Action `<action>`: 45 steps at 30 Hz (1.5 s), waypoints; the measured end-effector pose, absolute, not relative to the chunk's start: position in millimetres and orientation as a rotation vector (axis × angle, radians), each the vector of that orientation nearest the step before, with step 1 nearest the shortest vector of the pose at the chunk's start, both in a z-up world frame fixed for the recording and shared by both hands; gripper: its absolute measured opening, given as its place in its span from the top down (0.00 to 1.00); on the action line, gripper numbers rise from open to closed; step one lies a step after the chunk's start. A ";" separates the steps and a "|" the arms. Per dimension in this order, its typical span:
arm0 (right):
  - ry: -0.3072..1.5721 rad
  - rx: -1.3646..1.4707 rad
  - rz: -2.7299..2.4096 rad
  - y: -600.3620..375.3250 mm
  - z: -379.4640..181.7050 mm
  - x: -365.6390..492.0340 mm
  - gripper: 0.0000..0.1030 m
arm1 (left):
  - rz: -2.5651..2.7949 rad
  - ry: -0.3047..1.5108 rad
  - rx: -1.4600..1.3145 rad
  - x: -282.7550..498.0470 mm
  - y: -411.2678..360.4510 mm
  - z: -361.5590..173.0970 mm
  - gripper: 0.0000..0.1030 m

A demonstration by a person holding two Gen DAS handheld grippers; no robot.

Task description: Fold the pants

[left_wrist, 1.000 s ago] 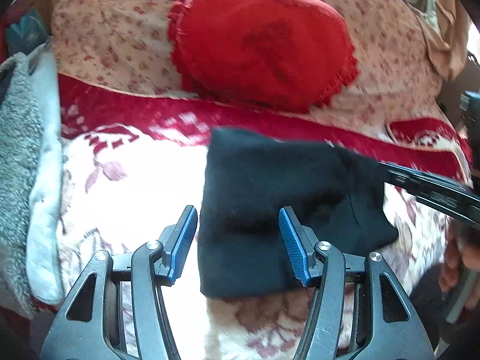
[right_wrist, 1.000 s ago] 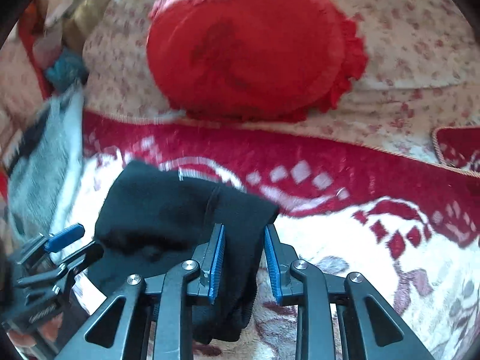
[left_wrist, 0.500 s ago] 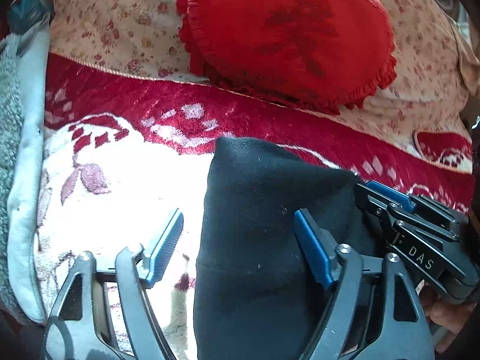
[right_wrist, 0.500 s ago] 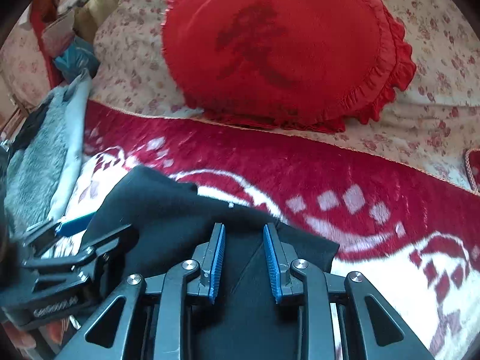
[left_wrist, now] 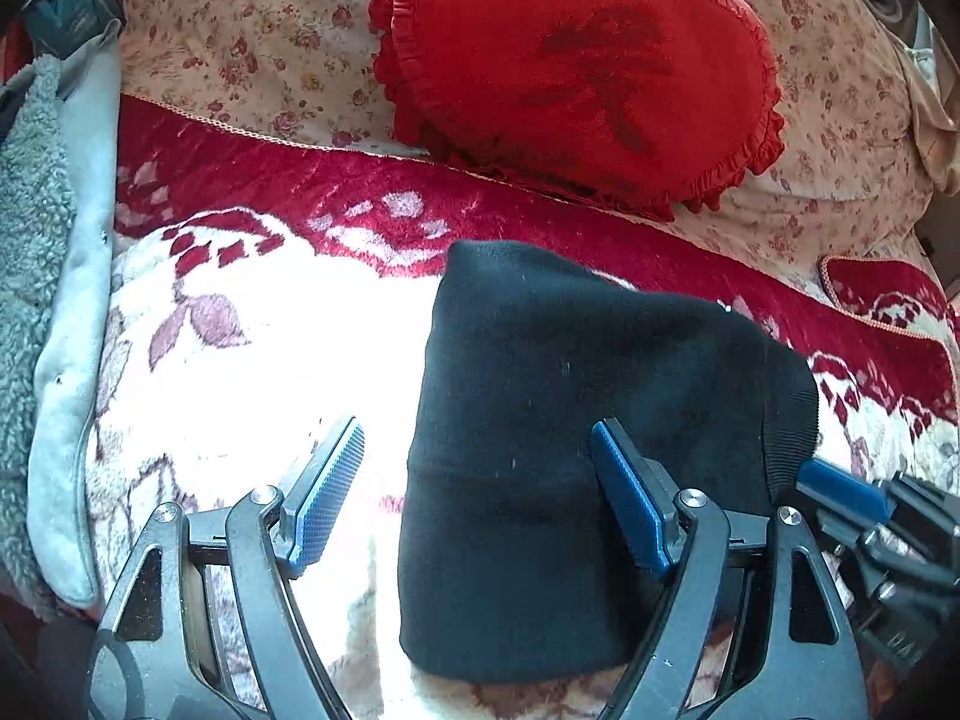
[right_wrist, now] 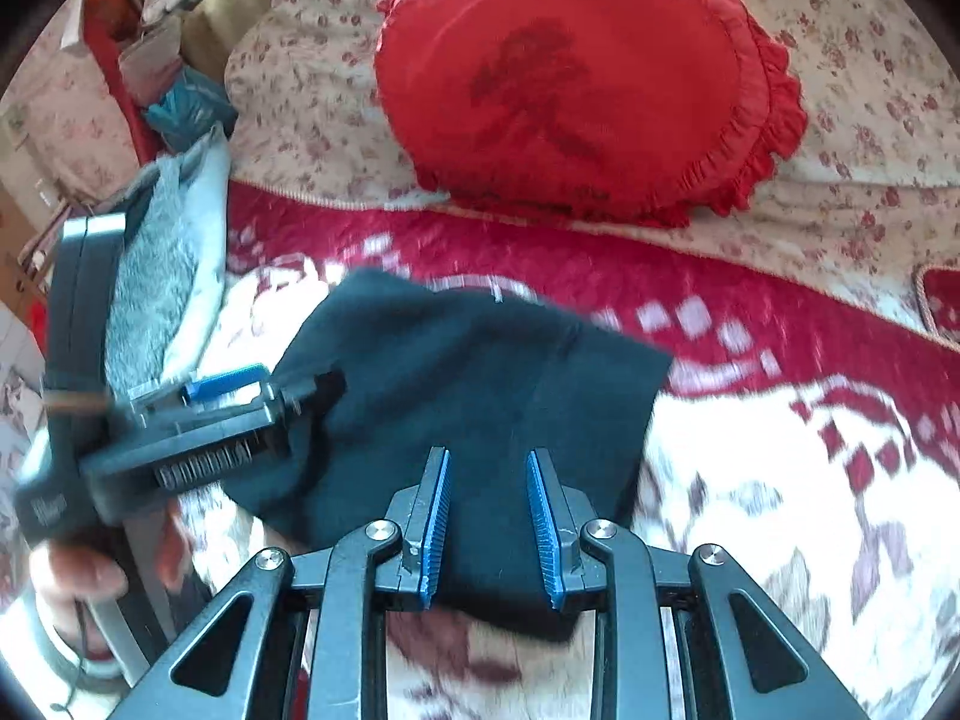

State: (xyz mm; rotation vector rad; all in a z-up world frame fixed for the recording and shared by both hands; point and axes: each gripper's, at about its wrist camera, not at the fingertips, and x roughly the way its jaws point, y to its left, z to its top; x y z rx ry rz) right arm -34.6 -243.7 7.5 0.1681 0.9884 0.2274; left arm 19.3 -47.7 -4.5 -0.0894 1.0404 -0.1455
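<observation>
The black pants [left_wrist: 540, 420] lie folded into a compact rectangle on the red and white blanket [left_wrist: 240, 330]; they also show in the right wrist view [right_wrist: 456, 384]. My left gripper [left_wrist: 474, 480] is open, its jaws straddling the pants' left edge, holding nothing. My right gripper [right_wrist: 489, 516] is open with a narrower gap, above the pants' near right part, empty. It shows at the right edge of the left wrist view [left_wrist: 852, 492]. The left gripper shows in the right wrist view [right_wrist: 228, 396].
A red frilled cushion [left_wrist: 576, 66] leans on a floral pillow [left_wrist: 252, 48] behind the pants. A grey fleece garment [left_wrist: 42, 300] lies along the left side. A second red-trimmed cushion [left_wrist: 888, 300] sits at far right.
Both grippers have pulled back toward me from the pants. The right gripper's jaws have opened a little wider. The pants stay folded on the blanket.
</observation>
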 end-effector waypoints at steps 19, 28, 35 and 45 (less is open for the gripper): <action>0.916 0.313 0.213 -266.8 7.7 -53.6 0.72 | -0.189 1.088 -0.143 -3.0 -44.0 -7.9 0.23; 0.963 0.350 0.210 -272.0 -7.0 -48.1 0.69 | -0.202 1.087 -0.127 -5.1 -43.3 -12.3 0.20; 0.931 0.356 0.164 -281.7 -0.2 -37.7 0.59 | -0.192 1.084 -0.155 1.2 -26.2 -9.7 0.20; 0.961 0.462 0.181 -290.5 -24.4 -33.2 0.51 | -0.213 1.094 -0.159 4.2 -28.5 -13.6 0.20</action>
